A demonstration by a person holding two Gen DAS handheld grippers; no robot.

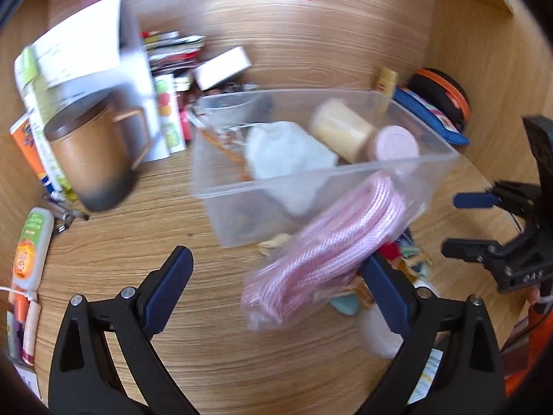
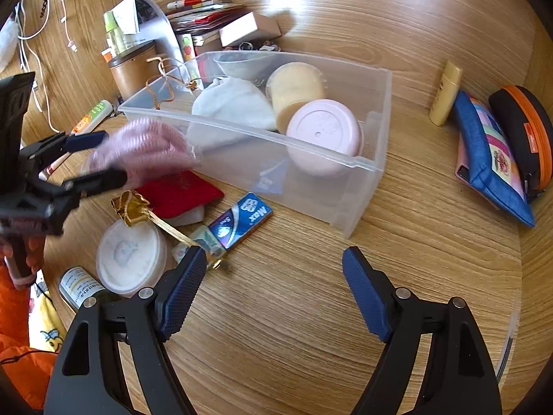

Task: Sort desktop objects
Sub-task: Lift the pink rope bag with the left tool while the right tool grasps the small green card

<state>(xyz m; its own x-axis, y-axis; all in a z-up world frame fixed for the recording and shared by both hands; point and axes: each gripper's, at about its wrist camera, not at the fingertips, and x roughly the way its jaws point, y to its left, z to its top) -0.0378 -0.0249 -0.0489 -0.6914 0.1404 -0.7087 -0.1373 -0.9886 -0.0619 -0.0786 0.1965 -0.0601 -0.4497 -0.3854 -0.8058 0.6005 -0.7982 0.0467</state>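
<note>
A clear plastic bin (image 1: pixel 345 176) (image 2: pixel 366 173) stands on the wooden desk, holding a white cloth pouch (image 2: pixel 235 103), a cream jar (image 2: pixel 297 86), a pink round container (image 2: pixel 325 131) and a clear bowl. A bagged coil of pink cord (image 1: pixel 328 238) (image 2: pixel 141 148) is blurred in front of the bin's near wall, by the right finger of my left gripper (image 1: pixel 280 263). The left gripper's jaws stand wide apart; whether the bag touches them I cannot tell. My right gripper (image 2: pixel 276 263) is open and empty above bare desk; it also shows in the left wrist view (image 1: pixel 466 224).
A brown mug (image 1: pixel 93 159), papers and tubes stand left of the bin. In front of it lie a red pouch (image 2: pixel 179 193), gold ribbon, a white lidded tub (image 2: pixel 131 256) and a blue Nax box (image 2: pixel 242 218). A yellow tube (image 2: pixel 446 93), blue pouch (image 2: pixel 490 159) and black-orange case lie right.
</note>
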